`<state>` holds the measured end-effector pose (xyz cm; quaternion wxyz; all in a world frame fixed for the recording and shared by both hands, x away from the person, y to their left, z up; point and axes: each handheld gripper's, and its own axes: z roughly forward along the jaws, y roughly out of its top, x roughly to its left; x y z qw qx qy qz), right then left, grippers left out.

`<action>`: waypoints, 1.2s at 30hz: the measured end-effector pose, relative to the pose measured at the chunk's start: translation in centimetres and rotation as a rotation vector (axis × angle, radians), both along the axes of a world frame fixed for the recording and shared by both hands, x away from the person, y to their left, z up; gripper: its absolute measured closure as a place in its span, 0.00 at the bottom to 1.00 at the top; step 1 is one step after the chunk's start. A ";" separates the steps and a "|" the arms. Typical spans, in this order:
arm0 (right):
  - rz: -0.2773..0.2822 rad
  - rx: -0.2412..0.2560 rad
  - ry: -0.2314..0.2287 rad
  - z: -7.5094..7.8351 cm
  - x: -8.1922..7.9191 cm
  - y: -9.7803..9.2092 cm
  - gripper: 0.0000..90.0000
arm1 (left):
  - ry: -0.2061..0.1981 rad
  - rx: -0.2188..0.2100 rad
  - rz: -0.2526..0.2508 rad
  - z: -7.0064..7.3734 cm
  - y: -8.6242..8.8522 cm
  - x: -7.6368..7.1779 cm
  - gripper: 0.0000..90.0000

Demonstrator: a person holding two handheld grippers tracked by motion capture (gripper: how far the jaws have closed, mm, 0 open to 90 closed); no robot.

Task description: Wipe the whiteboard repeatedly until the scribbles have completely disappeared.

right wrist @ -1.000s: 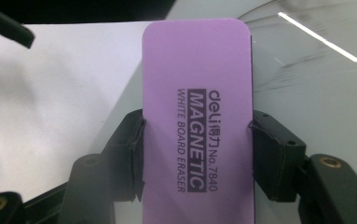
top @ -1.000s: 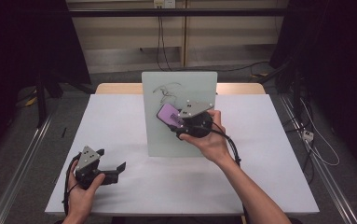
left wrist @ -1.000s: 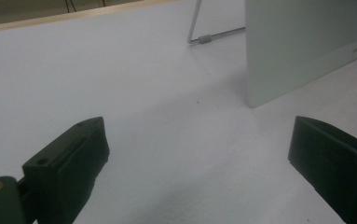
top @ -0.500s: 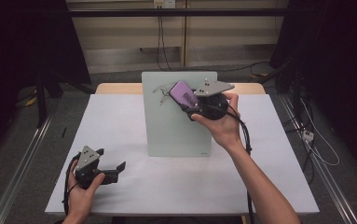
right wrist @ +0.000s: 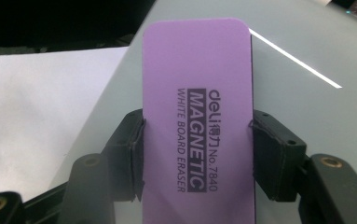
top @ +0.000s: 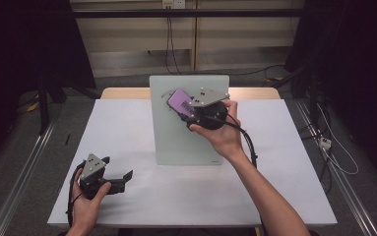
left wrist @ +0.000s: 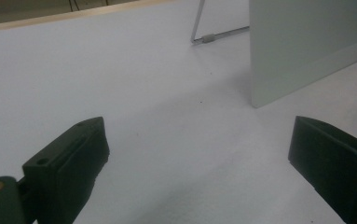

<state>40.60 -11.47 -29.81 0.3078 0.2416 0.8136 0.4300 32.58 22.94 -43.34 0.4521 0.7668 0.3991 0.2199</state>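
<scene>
On the left of the high view, a person's left hand rested near the front edge of a white-covered table, holding the left gripper. Its two black jaws stood wide apart with nothing between them. In the left gripper view the same jaws rose from the bottom corners, both cut off by the frame edge, with bare table surface showing in the gap. Beyond them stood the lower corner of the whiteboard, with a thin wire stand behind it; a small mark near the board's corner was too blurred to read.

At the middle of the table the pale grey-green whiteboard stood propped, leaning back. To its right, the right hand reached forward and held the right gripper against the upper part of the board. The grey plate on top of that gripper hid most of its jaws from above.

The right gripper view showed the jaws clamped on both long sides of a purple eraser. The eraser was a flat rectangle with rounded corners, printed in black along its length with "deli", "MAGNETIC", "WHITE BOARD ERASER" and "No.7840". Its lower end ran out of the frame. Whether its hidden underside touched the board could not be told.
</scene>
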 end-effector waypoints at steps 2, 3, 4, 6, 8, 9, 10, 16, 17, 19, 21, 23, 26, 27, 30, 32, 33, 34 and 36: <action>0.011 -0.003 0.008 -0.6 -0.1 0.5 0.46 | -0.002 0.001 0.001 0.0 0.0 0.0 0.05; 0.018 -0.006 0.015 -1.0 -0.2 0.7 0.46 | -0.003 0.000 0.000 0.0 0.0 0.0 0.05; 0.025 -0.010 0.021 -1.4 -0.3 0.9 0.46 | -0.002 0.000 0.000 0.1 0.0 0.0 0.05; 0.040 -0.013 0.040 -2.3 -0.6 1.4 0.46 | -0.003 -0.001 0.000 0.0 0.0 0.0 0.05; 0.051 -0.012 0.053 -3.2 -0.8 1.9 0.46 | -0.002 -0.002 0.000 0.0 0.0 0.0 0.05; 0.059 -0.017 0.060 -3.5 -0.8 2.1 0.46 | -0.002 0.000 0.000 0.0 0.0 0.0 0.05; 0.064 -0.018 0.068 -3.8 -0.9 2.3 0.46 | -0.003 0.001 -0.003 0.0 0.0 0.0 0.05; 0.087 -0.027 0.090 -4.3 -0.9 3.0 0.46 | 0.001 -0.004 0.000 -0.1 -0.1 0.1 0.05; 0.090 -0.024 0.093 -4.2 -0.8 3.0 0.46 | 0.000 -0.003 0.000 -0.1 -0.1 0.1 0.05; 0.086 -0.017 0.085 -3.8 -0.7 2.9 0.46 | 0.000 -0.001 -0.003 -0.1 -0.1 0.1 0.05; 0.078 0.001 0.069 -3.3 -0.6 2.6 0.46 | -0.002 0.000 -0.004 -0.1 0.0 0.1 0.05; 0.066 0.021 0.064 -2.7 -0.3 2.1 0.46 | -0.001 0.001 -0.004 0.0 0.0 0.1 0.05; 0.042 0.028 0.044 -1.8 -0.2 1.5 0.46 | -0.001 0.001 -0.002 0.0 0.1 0.0 0.05; 0.039 0.027 0.042 -1.5 -0.2 1.3 0.46 | -0.001 0.001 -0.002 0.0 0.1 0.0 0.05; 0.029 0.017 0.036 -0.7 0.1 1.0 0.46 | 0.000 0.002 -0.003 0.0 0.1 0.0 0.05; 0.023 0.006 0.025 -0.1 0.2 0.8 0.46 | -0.002 0.002 -0.006 0.0 0.0 0.0 0.05; 0.017 0.011 0.022 0.2 0.3 0.7 0.46 | -0.002 0.002 -0.006 0.0 0.0 0.0 0.05; 0.013 0.012 0.018 0.5 0.4 0.6 0.46 | -0.002 0.001 -0.007 0.0 0.0 0.0 0.05; 0.003 0.021 0.008 1.1 0.6 0.4 0.46 | -0.001 0.002 -0.006 0.0 0.1 0.0 0.05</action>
